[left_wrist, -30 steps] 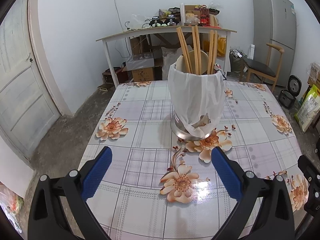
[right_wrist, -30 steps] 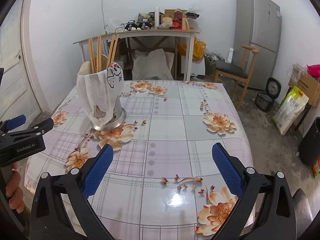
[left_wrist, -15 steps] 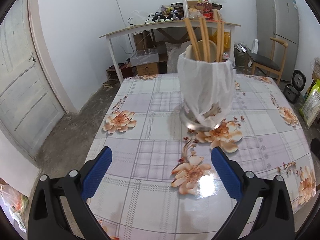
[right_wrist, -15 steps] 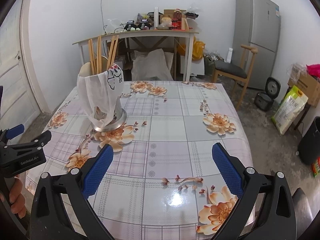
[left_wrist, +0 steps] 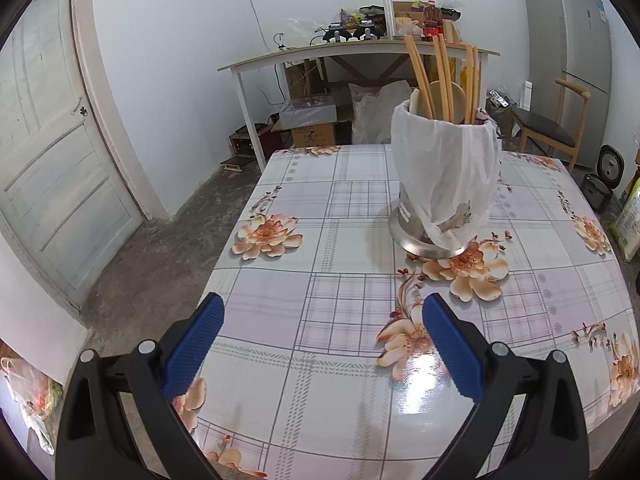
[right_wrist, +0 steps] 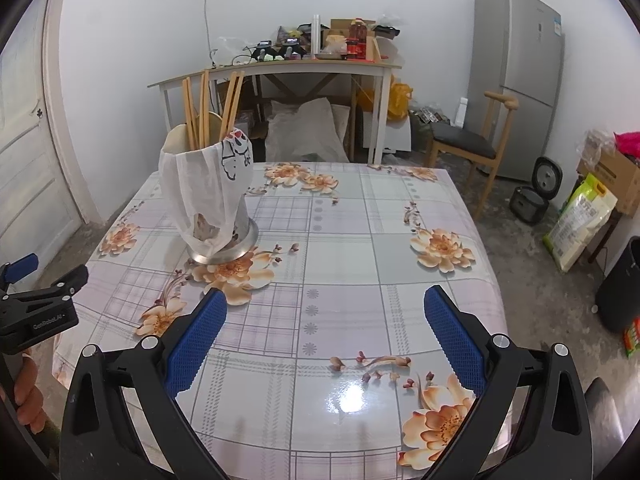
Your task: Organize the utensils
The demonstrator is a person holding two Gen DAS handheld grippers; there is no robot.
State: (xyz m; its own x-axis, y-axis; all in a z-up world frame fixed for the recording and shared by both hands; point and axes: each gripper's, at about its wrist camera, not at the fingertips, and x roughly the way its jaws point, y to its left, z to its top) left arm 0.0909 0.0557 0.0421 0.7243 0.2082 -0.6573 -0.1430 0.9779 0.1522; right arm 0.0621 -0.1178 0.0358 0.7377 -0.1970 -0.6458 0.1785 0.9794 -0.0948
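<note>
A table (left_wrist: 352, 240) covered with a glossy checked cloth printed with peach flowers is seen in both views. The floor is bare grey concrete and the walls are white.

Room, left to right: one pale panelled door (left_wrist: 52, 160) is noted at the left; one long white-legged side table (right_wrist: 280, 68) loaded with clutter stands against the back wall, with boxes and a sack beneath it; one wooden chair (right_wrist: 468, 144) with a dark seat stands beside one grey refrigerator (right_wrist: 516, 80); one rice cooker (right_wrist: 534, 196) is on the floor; one printed sack (right_wrist: 580, 220) is leaned at the far right.

On the table, one metal utensil holder (left_wrist: 444, 184), wrapped in a white plastic bag, stands upright left of centre as seen from the right wrist. Five wooden chopsticks (left_wrist: 440, 76) are counted standing in it, together with two pale rounded wooden utensil heads; their type cannot be told.

The left gripper (left_wrist: 322, 344) is held over the near left table edge, jaws spread wide, nothing between them. The right gripper (right_wrist: 325, 336) is held over the near edge, jaws likewise wide and empty. Both are well apart from the holder. A hand (right_wrist: 28, 388) is seen gripping the left tool's handle.
</note>
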